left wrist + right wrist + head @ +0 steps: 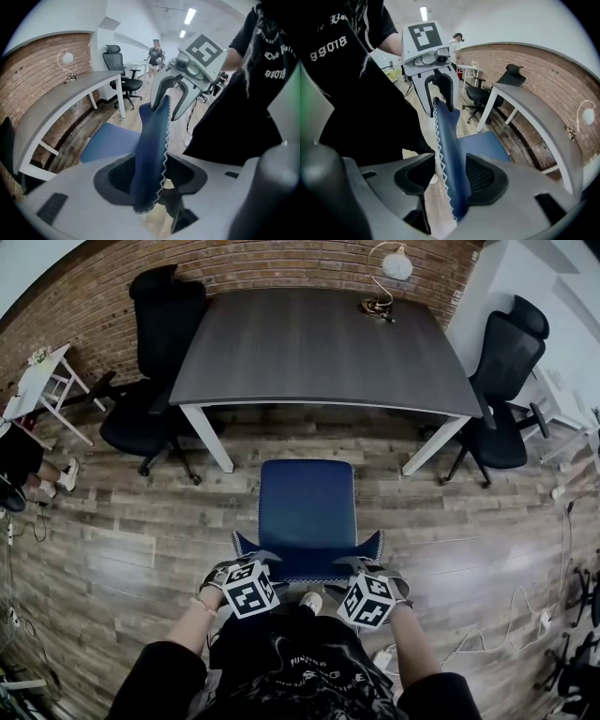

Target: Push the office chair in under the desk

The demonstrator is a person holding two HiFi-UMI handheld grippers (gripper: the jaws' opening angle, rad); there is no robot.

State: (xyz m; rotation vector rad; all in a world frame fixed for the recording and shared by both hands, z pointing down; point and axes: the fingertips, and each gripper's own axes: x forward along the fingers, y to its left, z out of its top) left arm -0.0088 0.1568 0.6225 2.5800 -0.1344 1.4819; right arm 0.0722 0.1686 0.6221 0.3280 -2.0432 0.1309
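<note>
A blue office chair (307, 512) stands on the wood floor just in front of the grey desk (309, 343), its seat outside the desk's front edge. The top edge of its backrest (147, 154) runs between the jaws of both grippers. My left gripper (251, 559) straddles the left end of that edge, open, with a gap beside the fabric. At the right end my right gripper (364, 564) also stands open around the backrest (452, 154). Each gripper view shows the other gripper at the far end of the edge.
A black office chair (155, 381) stands at the desk's left end, another (506, 381) at its right. A lamp (384, 277) sits at the desk's far edge by the brick wall. A white side table (42, 381) is far left; cables (525, 624) lie on the floor at right.
</note>
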